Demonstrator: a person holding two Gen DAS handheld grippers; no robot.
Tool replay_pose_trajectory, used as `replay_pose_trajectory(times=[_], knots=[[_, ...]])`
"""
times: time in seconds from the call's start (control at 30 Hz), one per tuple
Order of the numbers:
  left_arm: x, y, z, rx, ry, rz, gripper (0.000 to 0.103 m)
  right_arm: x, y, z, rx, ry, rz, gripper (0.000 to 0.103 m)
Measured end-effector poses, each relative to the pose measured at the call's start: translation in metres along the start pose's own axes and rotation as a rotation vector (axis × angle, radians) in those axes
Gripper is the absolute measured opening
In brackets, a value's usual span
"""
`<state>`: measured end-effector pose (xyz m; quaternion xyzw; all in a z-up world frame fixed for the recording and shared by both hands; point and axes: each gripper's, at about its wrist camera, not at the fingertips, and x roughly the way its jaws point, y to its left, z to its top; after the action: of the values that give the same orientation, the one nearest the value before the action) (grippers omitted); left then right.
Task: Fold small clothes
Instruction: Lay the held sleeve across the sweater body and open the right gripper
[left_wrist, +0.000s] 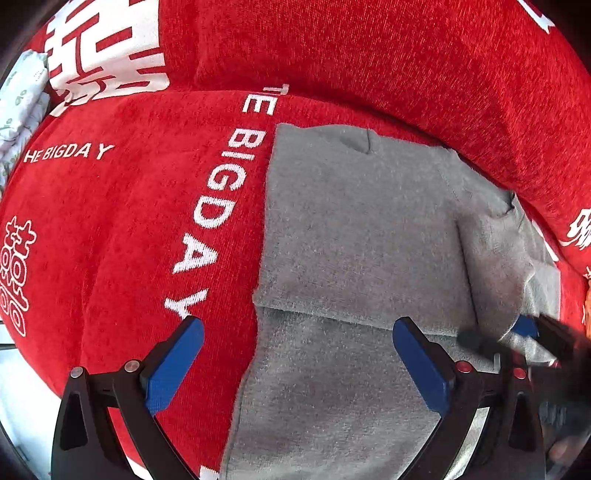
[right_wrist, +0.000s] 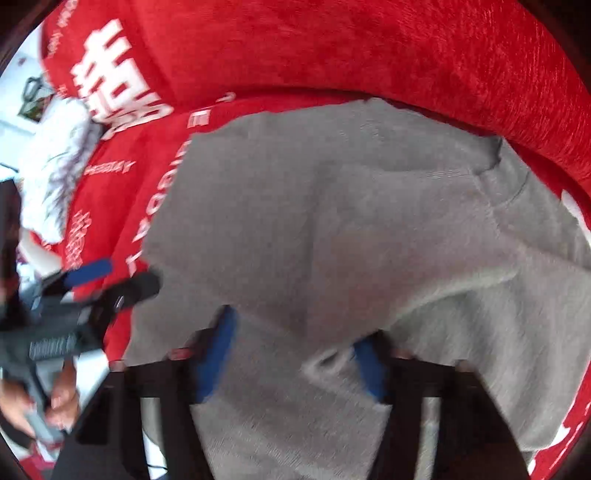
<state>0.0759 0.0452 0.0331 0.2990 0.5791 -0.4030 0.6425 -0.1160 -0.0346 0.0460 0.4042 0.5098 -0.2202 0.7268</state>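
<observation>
A small grey knit garment (left_wrist: 354, 229) lies partly folded on a red cloth-covered cushion (left_wrist: 129, 229). My left gripper (left_wrist: 295, 354) is open, its blue fingers spread above the garment's near left edge, holding nothing. My right gripper (right_wrist: 295, 350) appears in its own blurred view with a raised fold of the grey garment (right_wrist: 332, 236) draped between its blue fingers (right_wrist: 218, 350); I cannot tell whether the jaws are pinching it. The right gripper also shows in the left wrist view (left_wrist: 524, 332) at the garment's right edge. The left gripper shows in the right wrist view (right_wrist: 110, 277).
The red cloth carries white lettering "THE BIG DAY" (left_wrist: 221, 192). A red cushion back (left_wrist: 369, 55) rises behind the garment. A white patterned fabric (left_wrist: 18, 103) lies at the far left. A hand (right_wrist: 33, 402) holds the left gripper's handle.
</observation>
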Motion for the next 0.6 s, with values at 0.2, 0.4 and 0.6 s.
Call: replay_pose_trajectory(times=[0.2, 0.4, 0.6], knots=[[-0.002, -0.005, 0.002, -0.019, -0.009, 0.0, 0.103, -0.024, -0.075, -0.015, 0.435, -0.114, 0.138, 0.071], [-0.015, 0.002, 0.002, -0.05, -0.054, 0.006, 0.103, -0.02, -0.088, 0.007, 0.508, -0.189, 0.247, 0.008], [-0.016, 0.025, 0.001, -0.093, -0.046, 0.031, 0.103, 0.008, 0.009, 0.033, 0.095, -0.023, 0.183, 0.018]])
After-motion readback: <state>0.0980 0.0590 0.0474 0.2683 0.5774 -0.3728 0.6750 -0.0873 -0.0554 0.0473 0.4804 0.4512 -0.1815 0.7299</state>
